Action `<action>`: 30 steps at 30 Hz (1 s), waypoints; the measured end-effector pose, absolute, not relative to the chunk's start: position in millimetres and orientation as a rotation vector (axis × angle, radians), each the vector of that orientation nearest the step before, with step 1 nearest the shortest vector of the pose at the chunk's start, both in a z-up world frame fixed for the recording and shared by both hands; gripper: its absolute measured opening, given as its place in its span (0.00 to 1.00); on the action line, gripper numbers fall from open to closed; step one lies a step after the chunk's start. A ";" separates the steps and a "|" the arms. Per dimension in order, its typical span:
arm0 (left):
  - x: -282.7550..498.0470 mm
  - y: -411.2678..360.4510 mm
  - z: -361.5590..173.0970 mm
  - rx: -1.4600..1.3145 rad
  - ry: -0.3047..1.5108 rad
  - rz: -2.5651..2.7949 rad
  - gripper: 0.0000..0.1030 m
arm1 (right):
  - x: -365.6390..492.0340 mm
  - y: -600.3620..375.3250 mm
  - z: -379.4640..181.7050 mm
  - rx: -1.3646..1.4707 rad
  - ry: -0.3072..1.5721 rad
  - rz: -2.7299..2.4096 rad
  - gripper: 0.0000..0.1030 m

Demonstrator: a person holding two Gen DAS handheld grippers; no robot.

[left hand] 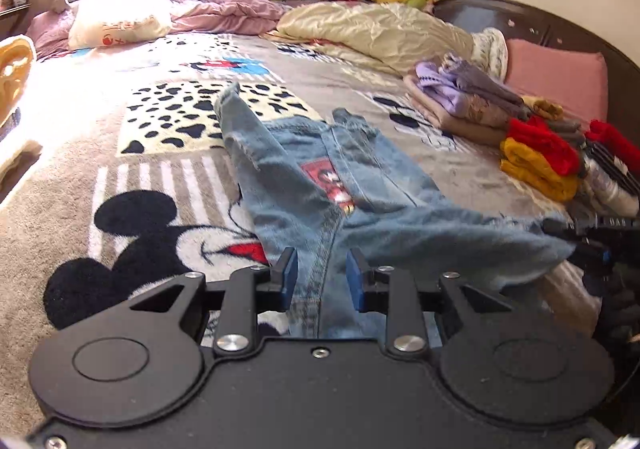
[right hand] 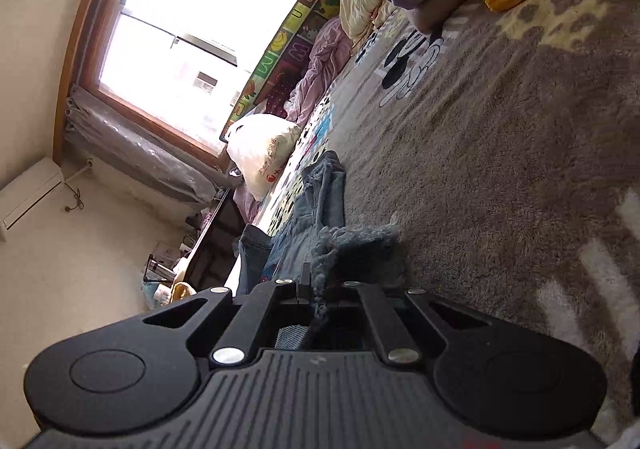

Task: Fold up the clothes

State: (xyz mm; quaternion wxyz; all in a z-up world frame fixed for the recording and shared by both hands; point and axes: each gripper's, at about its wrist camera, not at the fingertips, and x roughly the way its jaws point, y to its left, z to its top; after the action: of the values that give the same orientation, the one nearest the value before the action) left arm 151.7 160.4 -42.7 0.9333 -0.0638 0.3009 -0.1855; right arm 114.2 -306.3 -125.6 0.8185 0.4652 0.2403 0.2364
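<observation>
While the pale blue denim jeans [left hand: 320, 185] lie spread across a plush grey fleece blanket [left hand: 120, 177] printed with a cartoon mouse and black spots, their fabric reads as stiff and faded, with a red printed patch near the seat and raw, frayed hems. One leg runs away toward the spotted panel; the other stretches to the right edge of the left wrist view. The left gripper [left hand: 322, 281] hovers at the near end of the jeans with its blue-padded fingers [left hand: 290, 277] spread apart, a seam of denim lying between them (neither pad visibly presses the cloth). The right gripper [right hand: 320, 289], turned on its side, has its jaws drawn close together on a frayed, fuzzy hem of the jeans [right hand: 352, 245], the threads bunching out just past the tips. Beyond the jeans, a stack of folded clothes [left hand: 536, 153] in chunky red and mustard knits and soft lilac cloth sits well apart on the blanket.
</observation>
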 end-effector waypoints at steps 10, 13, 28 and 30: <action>277.1 144.7 -38.8 -0.143 0.664 -0.129 0.25 | 108.7 -311.8 -93.0 0.961 0.398 0.673 0.05; 305.6 133.4 -42.2 -0.096 0.674 -0.125 0.20 | 110.6 -319.8 -95.8 0.993 0.399 0.682 0.05; 341.2 118.5 -33.0 0.011 0.636 -0.214 0.16 | 122.7 -326.0 -124.1 1.157 0.476 0.684 0.05; 355.7 116.3 -38.1 0.012 0.654 -0.204 0.13 | 123.8 -325.2 -125.6 1.163 0.480 0.687 0.05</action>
State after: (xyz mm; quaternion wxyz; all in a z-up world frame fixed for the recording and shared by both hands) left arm 355.7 116.3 -38.1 0.9419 0.0057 0.3207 -0.0998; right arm 123.8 -325.2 -125.6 0.7539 0.5330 0.2200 0.3149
